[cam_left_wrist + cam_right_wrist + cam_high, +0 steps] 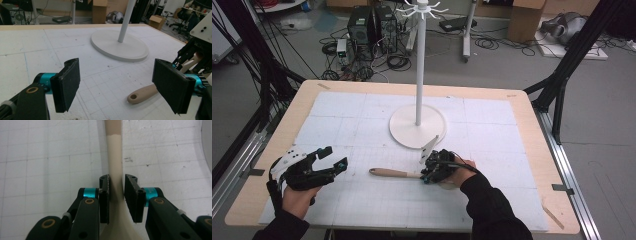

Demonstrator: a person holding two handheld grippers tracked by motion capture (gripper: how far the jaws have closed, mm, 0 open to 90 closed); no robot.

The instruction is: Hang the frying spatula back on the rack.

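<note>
Spatula (394, 173) lay flat on the desk (532, 150), its neck between the right gripper (426, 176) jaws, which clamped it in the right gripper view. Left gripper (334, 157) hovered wide open and empty, well apart. Left gripper view showed the handle's hanging hole. Farther back stood the white rack (418, 131).

High overview from above; two low claw-mounted close-ups, all sharing the spatula (394, 173).
</note>
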